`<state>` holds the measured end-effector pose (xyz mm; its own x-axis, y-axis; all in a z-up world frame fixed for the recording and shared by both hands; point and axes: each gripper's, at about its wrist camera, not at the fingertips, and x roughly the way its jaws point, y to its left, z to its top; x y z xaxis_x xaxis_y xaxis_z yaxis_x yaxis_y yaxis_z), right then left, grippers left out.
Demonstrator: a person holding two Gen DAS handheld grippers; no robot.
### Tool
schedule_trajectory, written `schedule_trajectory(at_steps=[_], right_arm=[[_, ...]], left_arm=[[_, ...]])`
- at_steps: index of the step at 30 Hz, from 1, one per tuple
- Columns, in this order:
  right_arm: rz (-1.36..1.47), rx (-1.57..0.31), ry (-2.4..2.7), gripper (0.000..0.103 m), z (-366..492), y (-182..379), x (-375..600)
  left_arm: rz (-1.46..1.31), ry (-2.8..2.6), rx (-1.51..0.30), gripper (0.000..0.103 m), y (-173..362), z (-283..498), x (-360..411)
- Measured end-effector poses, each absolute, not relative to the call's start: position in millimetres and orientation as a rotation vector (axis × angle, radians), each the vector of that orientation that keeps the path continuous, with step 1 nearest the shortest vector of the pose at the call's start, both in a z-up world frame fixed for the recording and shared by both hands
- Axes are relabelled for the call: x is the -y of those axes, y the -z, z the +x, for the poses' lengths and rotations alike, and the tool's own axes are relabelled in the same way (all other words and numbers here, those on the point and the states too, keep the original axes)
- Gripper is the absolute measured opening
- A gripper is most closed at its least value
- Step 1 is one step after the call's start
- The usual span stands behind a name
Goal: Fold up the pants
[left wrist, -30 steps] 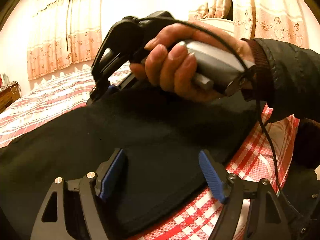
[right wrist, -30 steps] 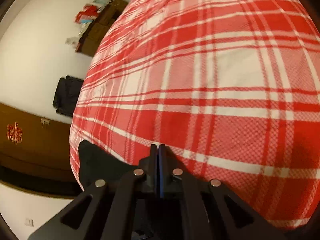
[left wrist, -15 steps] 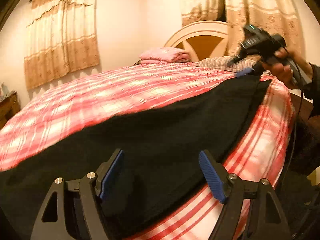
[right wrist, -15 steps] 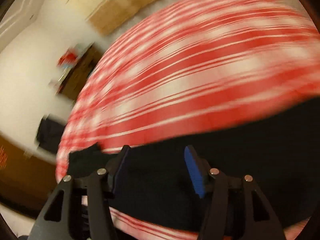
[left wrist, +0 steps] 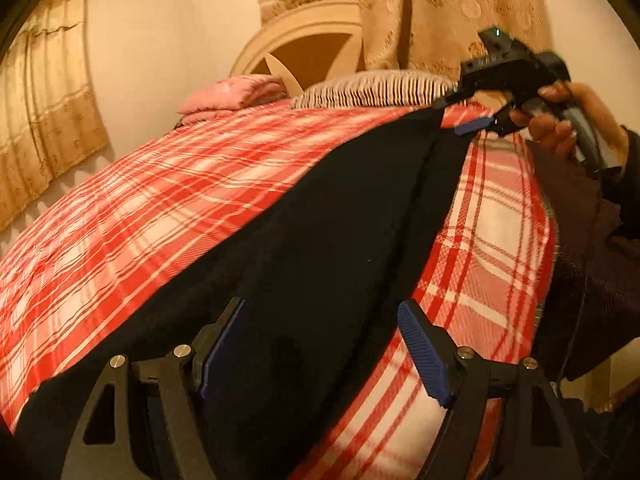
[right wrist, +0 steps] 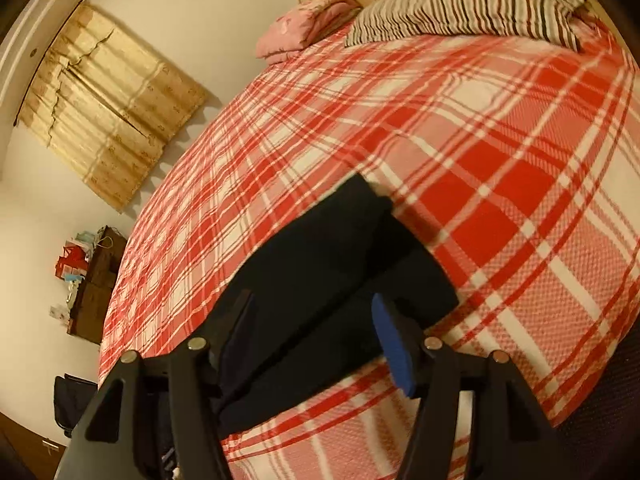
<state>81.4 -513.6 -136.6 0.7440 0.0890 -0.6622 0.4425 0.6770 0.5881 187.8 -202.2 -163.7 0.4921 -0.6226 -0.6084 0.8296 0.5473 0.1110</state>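
Note:
Black pants (left wrist: 312, 248) lie stretched along the near edge of the red plaid bed (left wrist: 152, 200). My left gripper (left wrist: 320, 344) is open, its blue pads either side of the wide end of the pants, just above the cloth. My right gripper (right wrist: 316, 332) is open over the leg ends (right wrist: 352, 248), which lie flat on the bed. In the left wrist view the right gripper (left wrist: 460, 118) shows at the far end of the pants, open, held by a hand.
A striped pillow (right wrist: 460, 4) and a folded pink blanket (right wrist: 308, 24) lie at the headboard (left wrist: 304, 40). Curtains (right wrist: 108, 112) hang on the far wall. A dark cabinet (right wrist: 96, 280) with clutter stands at the foot side. The person's dark sleeve (left wrist: 592, 240) is at right.
My right gripper opened and let go of the pants after carrying the leg end out towards the pillows. The pants now lie stretched full length. My left gripper stayed open over the wide end.

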Motion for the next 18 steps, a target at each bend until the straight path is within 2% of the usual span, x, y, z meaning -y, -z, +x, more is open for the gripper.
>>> schedule_trajectory(at_steps=[8,9,10,12,14,17,18], right_arm=[[0.762,-0.681,0.175,0.063,76,138,515],[0.758,-0.678,0.177,0.063,74,139,515],[0.751,-0.668,0.182,0.063,71,140,515],[0.739,-0.624,0.208,0.063,65,136,517],[0.732,-0.602,0.238,0.064,60,131,522],[0.763,-0.622,0.248,0.062,64,132,532],[0.784,-0.627,0.248,0.062,65,133,536]], left_arm=[[0.445,0.862,-0.611,0.077,182,199,222],[0.454,0.859,-0.609,0.075,181,198,222],[0.460,0.857,-0.607,0.071,181,198,223],[0.469,0.867,-0.613,0.045,181,197,224],[0.444,0.885,-0.639,0.040,179,201,223],[0.367,0.911,-0.689,0.040,175,210,217],[0.355,0.915,-0.700,0.034,175,212,216]])
